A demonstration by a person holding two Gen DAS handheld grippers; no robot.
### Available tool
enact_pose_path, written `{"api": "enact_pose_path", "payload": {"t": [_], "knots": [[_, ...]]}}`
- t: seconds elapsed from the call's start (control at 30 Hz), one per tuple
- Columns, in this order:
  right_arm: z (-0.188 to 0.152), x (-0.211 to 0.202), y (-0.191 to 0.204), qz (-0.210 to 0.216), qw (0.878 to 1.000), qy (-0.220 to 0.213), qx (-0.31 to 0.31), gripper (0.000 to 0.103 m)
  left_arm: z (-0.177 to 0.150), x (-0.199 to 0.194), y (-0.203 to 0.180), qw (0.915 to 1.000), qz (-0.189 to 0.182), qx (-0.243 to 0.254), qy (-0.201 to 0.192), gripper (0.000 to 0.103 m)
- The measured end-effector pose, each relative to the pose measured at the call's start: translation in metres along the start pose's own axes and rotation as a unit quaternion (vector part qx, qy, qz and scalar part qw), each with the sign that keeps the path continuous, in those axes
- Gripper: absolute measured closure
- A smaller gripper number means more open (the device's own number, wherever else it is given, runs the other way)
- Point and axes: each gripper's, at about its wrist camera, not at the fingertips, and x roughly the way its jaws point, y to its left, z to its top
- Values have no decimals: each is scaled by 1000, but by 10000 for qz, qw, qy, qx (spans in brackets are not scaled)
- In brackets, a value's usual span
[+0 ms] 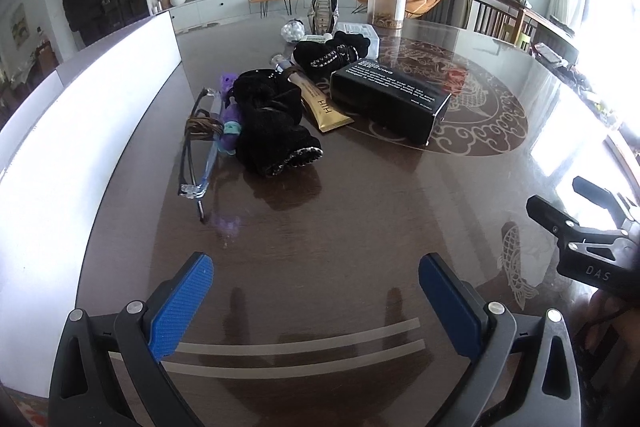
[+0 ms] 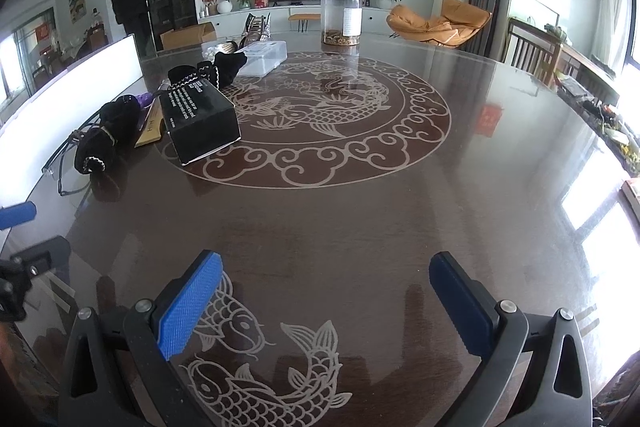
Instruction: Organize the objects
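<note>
Two spread hand-held grippers above a dark glossy round bench [image 2: 400,227].

Left hand-held gripper [image 1: 316,303] and right hand-held gripper [image 2: 326,307] both gape empty; black rectangular cardboard box [image 1: 390,99] sits beyond, bare bench between.

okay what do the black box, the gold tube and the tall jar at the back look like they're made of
Black box: likely matte printed cardboard, with sharp folded edges and white text.
Gold tube: probably soft plastic or laminate with a metallic sheen and a flat crimped end.
Tall jar: clear plastic or glass, see-through, dark lid; which one cannot be told.

Black box [image 1: 390,99] txt too small to read. Gold tube [image 1: 322,107] top hidden under black cloth [image 1: 268,115]. Right tongs [image 1: 592,227] cut off by frame edge.
</note>
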Motion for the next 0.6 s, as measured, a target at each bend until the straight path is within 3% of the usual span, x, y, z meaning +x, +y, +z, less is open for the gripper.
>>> {"api": "enact_pose_path", "payload": {"t": [0.4,0.6], "knots": [[-2,-2,0,-4,10000,21,-68,0,-7,-3,15,9992,-318,-45,253,0],[-2,-1,-1,42,10000,36,-45,0,-10,1,19,9986,-243,40,474,0]]}}
